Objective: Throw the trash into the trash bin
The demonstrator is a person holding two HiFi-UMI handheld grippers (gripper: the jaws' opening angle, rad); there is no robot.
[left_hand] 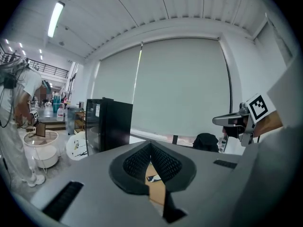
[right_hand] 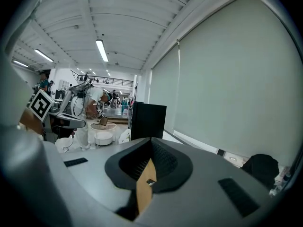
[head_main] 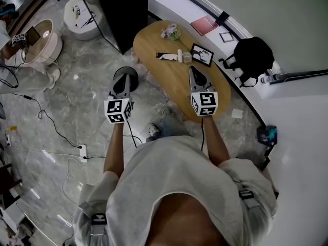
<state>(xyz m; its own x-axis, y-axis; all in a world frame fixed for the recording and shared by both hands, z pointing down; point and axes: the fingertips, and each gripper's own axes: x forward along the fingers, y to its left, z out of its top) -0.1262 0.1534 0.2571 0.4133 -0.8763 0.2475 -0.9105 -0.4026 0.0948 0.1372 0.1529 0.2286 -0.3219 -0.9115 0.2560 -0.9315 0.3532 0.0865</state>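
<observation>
Oval wooden table (head_main: 161, 76) bearing flowers (head_main: 170, 32), framed picture (head_main: 202, 54), flat wrapper (head_main: 167, 56) (all toward one end)

Around the oval wooden table (head_main: 171, 80), much is covered or clipped.
The left gripper (head_main: 123, 76) covers most of the round black bin (head_main: 135, 78) just left of the table, and the right gripper (head_main: 194, 69) hides part of the tabletop. The small things at the table's far end, beside the framed picture (head_main: 202, 55), are too small to name. Beyond the table the top edge cuts off the black cabinet (head_main: 120, 9). Well left of the table, the left edge cuts off a person (head_main: 20, 78). In both gripper views the table shows only as a sliver between closed jaws.
</observation>
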